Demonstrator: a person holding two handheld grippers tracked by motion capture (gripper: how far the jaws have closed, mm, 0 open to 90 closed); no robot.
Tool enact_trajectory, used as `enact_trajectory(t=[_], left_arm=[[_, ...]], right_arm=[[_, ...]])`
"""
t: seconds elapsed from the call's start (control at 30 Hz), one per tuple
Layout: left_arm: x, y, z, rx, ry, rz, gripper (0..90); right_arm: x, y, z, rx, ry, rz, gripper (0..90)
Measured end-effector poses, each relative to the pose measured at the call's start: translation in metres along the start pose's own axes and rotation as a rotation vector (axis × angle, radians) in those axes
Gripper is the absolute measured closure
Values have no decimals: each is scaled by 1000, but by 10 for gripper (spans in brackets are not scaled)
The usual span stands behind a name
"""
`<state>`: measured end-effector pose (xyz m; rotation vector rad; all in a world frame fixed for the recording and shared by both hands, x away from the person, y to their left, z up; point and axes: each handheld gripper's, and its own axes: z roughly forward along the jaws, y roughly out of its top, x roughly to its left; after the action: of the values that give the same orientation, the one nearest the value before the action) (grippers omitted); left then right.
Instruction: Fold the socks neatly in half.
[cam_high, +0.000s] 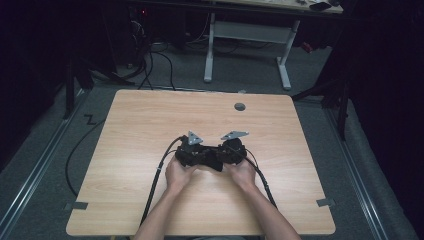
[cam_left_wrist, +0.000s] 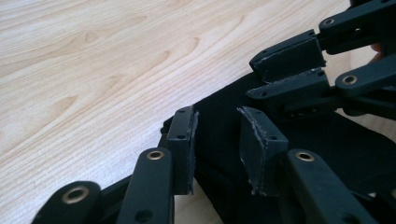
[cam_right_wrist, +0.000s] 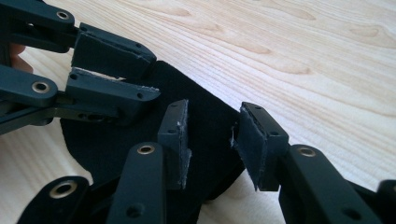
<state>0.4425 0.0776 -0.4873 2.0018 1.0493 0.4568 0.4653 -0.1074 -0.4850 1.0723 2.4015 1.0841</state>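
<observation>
Centrally, black cloth under both claws, left claw, right claw

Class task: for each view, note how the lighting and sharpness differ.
High view: table lit, surroundings nearly black, picture soft. Left gripper view: bright, wood grain crisp, black cloth shows no detail. Right gripper view: similarly bright, the cloth a flat dark patch.

bare table all round, black cloth between claws

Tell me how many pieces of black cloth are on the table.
1. A black cloth lies on the wooden table near its middle, between the left hand-held gripper and right hand-held gripper. Folds or a second layer could be hidden beneath them.
</observation>
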Motion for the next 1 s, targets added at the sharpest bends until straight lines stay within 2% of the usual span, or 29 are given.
enact_trajectory(t=[0.1,0.2,0.3,0.43,0.6,0.8,1.0], left_arm=[[3,-1,2,-9,-6,-23,663],[2,-1,3,-9,6,-8,666],[5,0,4,-8,-3,-21,666],[4,3,1,0,6,-17,639],[7,3,-7,-34,-9,-39,552],[7,4,-17,-59,-13,-31,498],[11,7,-37,-122,-8,-39,464]], right_arm=[[-1,2,3,7,2,5,632],[-2,1,5,-1,3,3,634],[-2,1,5,-2,-1,-3,634],[-3,3,4,0,4,5,615],[-5,4,-2,-13,3,22,551],[-5,6,-9,-27,12,27,542],[-3,8,-11,-47,32,25,542]])
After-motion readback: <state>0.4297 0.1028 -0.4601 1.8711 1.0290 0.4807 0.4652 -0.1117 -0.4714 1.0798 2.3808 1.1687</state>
